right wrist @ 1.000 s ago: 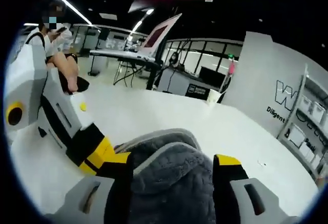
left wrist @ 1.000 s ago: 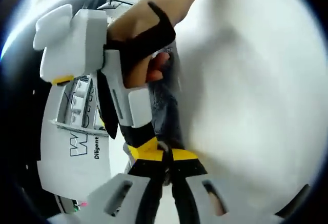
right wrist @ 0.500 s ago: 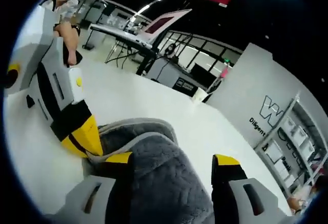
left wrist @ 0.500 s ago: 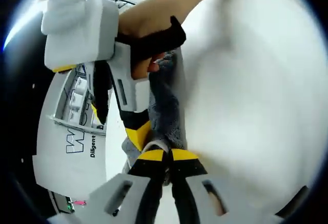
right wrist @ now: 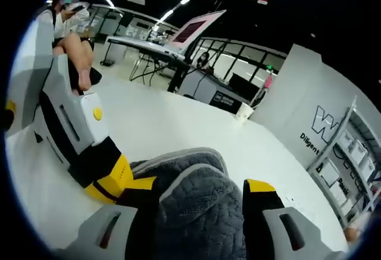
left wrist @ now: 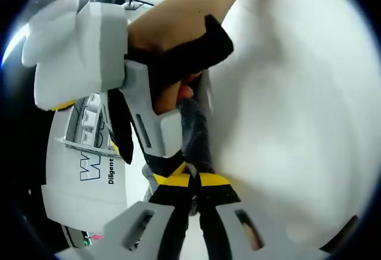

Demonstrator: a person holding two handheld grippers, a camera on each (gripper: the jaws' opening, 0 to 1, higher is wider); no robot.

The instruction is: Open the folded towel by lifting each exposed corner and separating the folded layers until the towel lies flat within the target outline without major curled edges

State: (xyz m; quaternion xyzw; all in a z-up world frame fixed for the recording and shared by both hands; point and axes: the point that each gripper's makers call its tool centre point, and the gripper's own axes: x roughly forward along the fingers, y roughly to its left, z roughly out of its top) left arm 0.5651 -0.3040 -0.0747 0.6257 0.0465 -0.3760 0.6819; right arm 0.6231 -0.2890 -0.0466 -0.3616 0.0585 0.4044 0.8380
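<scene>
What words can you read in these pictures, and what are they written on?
"W" big outlined letter, cut off: on the white wall panel, also seen in the left gripper view.
"Diligent": small dark print under that letter on the same panel; clearest in the left gripper view, cut off in the right one.
Dark sign on the low grey cabinet: white marks too small to read.
Shelf boxes: no readable labels.

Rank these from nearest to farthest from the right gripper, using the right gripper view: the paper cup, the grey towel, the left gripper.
1. Grey towel: between the right gripper's jaws.
2. Left gripper: just left, tips at the towel's edge.
3. Paper cup: far back on the white table, right of centre.
</scene>
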